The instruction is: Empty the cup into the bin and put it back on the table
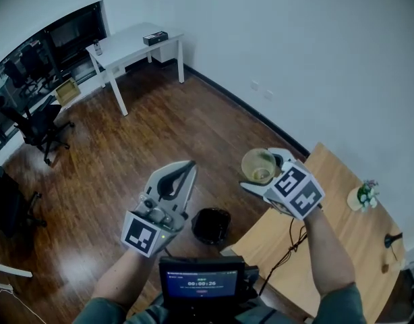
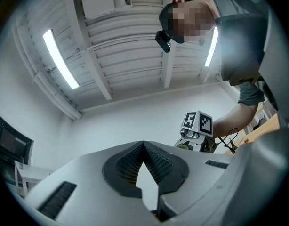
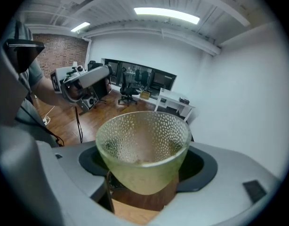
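Setting: office room; dark wood-plank floor [image 1: 160, 127]; white desk [image 1: 126, 46] against a white wall; black swivel chairs [image 1: 35, 123] along a dark glazed wall [image 1: 72, 29]; wooden worktop [image 1: 342, 241] with a small potted plant [image 1: 363, 196]; black bin [image 1: 212, 225] on the floor; strip lights [image 2: 60, 58] overhead.

Open wooden floor [image 1: 126, 147] lies left of the black bin [image 1: 211, 225] (its mouth faces up). The wooden table [image 1: 369, 248] crowds its right side, and a cable [image 1: 292, 238] hangs over that edge.
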`<state>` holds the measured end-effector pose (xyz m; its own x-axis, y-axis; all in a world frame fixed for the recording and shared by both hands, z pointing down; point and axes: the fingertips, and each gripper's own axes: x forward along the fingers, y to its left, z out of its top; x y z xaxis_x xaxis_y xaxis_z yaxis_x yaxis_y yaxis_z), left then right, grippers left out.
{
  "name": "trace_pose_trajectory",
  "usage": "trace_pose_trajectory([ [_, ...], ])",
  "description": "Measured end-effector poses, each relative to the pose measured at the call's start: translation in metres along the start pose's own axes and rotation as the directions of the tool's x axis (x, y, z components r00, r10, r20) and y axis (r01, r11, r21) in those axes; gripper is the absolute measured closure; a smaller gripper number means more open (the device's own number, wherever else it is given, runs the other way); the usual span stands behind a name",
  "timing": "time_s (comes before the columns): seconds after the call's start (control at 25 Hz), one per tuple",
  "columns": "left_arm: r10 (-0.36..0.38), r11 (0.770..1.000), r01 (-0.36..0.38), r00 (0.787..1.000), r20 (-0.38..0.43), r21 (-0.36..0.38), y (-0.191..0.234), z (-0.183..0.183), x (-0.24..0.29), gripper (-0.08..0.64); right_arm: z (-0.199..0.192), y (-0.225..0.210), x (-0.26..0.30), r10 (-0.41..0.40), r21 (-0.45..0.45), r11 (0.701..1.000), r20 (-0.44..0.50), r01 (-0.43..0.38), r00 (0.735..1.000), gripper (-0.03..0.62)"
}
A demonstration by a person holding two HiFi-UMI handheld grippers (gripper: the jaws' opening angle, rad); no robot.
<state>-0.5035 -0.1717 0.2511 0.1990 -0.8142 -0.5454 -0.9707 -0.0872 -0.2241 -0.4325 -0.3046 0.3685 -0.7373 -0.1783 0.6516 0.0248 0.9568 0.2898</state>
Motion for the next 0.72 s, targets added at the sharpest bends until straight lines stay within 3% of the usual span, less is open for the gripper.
trace_pose_trajectory([
  [0.28,0.031,0.999,-0.031,1.0,0.005,-0.02,0.02,-0.004,-0.004,0.558,-0.007,-0.009,0.022,-0.007,-0.075,0.997,-0.111,-0.001,0.994,0.198],
  [0.72,0.04,0.998,-0.04,0.999,-0.002,-0.041,0.025,-0.01,0.0,0.558,-0.012,-0.025,0.033,-0.038,-0.121,0.993,-0.181,0.016,0.983,0.198],
])
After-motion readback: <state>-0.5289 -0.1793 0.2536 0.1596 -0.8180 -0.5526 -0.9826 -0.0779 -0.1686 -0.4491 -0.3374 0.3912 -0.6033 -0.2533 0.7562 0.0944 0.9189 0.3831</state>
